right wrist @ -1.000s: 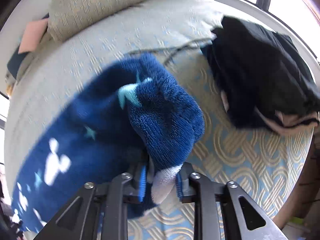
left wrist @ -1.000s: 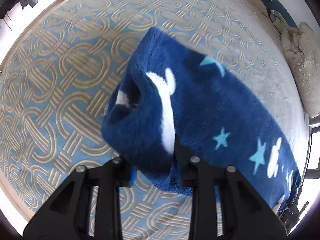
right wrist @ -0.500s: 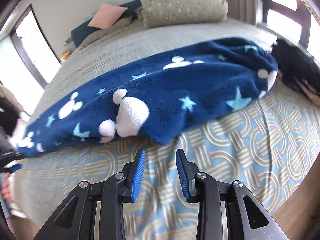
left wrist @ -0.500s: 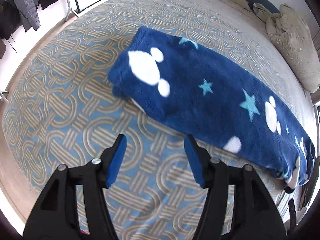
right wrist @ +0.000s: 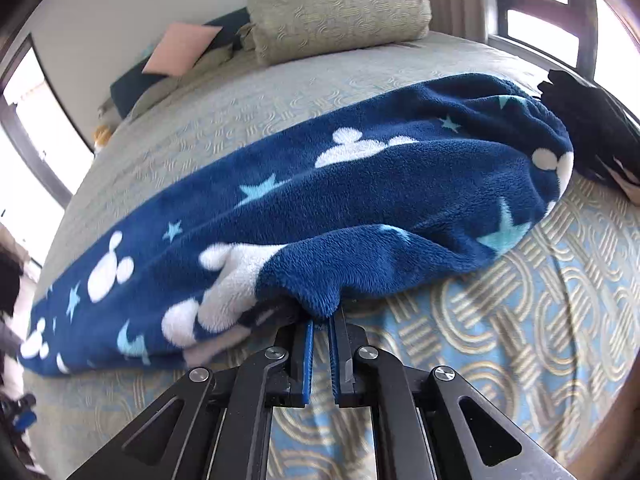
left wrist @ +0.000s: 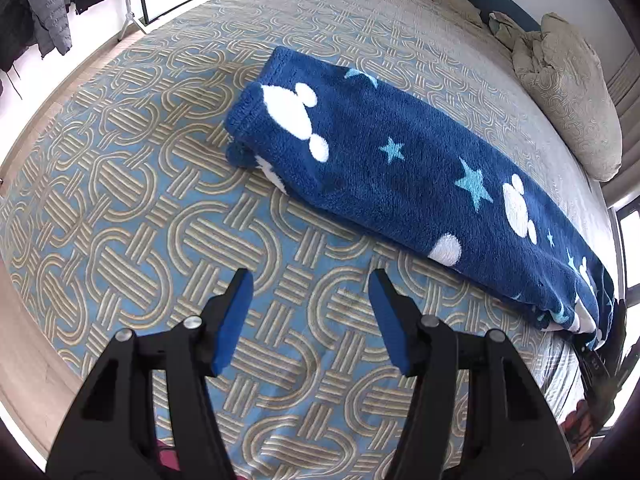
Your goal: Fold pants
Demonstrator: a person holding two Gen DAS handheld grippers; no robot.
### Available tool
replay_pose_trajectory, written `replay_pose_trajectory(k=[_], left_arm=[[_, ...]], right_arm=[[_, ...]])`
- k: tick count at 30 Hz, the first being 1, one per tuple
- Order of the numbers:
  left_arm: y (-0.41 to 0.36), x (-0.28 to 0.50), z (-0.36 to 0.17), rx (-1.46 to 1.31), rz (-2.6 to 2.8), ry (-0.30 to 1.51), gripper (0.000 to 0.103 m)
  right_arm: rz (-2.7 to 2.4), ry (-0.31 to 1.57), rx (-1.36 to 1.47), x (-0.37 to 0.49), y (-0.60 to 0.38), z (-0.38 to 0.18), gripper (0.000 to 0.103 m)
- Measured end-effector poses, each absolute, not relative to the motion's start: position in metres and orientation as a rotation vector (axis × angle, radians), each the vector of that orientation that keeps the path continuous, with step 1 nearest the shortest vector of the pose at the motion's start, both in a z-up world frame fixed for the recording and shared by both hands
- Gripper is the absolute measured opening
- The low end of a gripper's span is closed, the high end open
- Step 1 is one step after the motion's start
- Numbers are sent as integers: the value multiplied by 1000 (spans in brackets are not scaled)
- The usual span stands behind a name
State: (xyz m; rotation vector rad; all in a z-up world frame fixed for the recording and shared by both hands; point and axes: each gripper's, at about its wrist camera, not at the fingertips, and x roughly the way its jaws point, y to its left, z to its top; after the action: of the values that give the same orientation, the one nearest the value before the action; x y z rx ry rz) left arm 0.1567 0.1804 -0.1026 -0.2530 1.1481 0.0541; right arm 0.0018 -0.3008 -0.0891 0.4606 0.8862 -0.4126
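Pants [left wrist: 400, 168]: dark blue fleece with white mouse-head shapes and pale blue stars, folded lengthwise into one long strip. In the left wrist view the strip runs diagonally from upper centre of the frame to the lower right edge, lying flat on the bedspread [left wrist: 160, 208], which is blue with a tan interlocking-ring pattern. The near end of the strip shows two stacked layers with a white patch between them.

Left gripper [left wrist: 310, 280]: jaws spread wide, blue pads facing each other, nothing between them. It sits at the bottom centre of the frame over bare bedspread, near the long edge of the pants but apart from it.

Right gripper [right wrist: 320, 322]: jaws drawn almost together at the lower centre of the frame, pinching a fold of the pants [right wrist: 360, 200] along the near edge; the fleece is bunched and lifted into a peak at the fingertips.

Surroundings: olive pillow [right wrist: 336, 4] at the top centre of the right wrist view, pink cushion [right wrist: 180, 46] to its left, black garment [right wrist: 596, 128] at the right edge, touching the far end of the pants.
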Motion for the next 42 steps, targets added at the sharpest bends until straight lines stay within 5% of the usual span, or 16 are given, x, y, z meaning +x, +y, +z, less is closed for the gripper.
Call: replay_pose_trajectory(k=[11,13,15,16,21,22,23,24,31,35,37,42], left_arm=[[192,159,-105,-288,76,1149,61],[188,157,-104,-277,58,1150,61],[183,156,-104,-254,49,1149,61],[182,155,-103,-248,50,1148,61],[183,156,-106,-251,57,1164,61],[183,156,-105,-254,56,1162,61],[184,155,-104,-254,57,1160,61],[185,155,-104,-253,59,1157,61],[196,161,-111,-268,91,1166,61],[199,165,-115,-313,86,1181,61],[198,165,-114,-318,67,1184,61],[206,169,-112,-355,82,1168,69]], right_arm=[[-353,906,480,-54,-315,-67,4],[-308,930,547,-45,-308,-77,17],[-278,951,610,-41,-300,-91,54],[-281,952,634,-39,-298,-97,57],[-420,907,595,-5,-295,-115,56],[-461,918,592,3,-299,-120,46],[-477,920,602,5,-302,-121,11],[-465,925,627,8,-306,-122,8],[-432,933,510,-27,-299,-88,6],[-350,1073,526,-22,-307,-118,15],[-344,1083,479,-25,-305,-110,30],[-334,1027,436,-37,-295,-71,32]])
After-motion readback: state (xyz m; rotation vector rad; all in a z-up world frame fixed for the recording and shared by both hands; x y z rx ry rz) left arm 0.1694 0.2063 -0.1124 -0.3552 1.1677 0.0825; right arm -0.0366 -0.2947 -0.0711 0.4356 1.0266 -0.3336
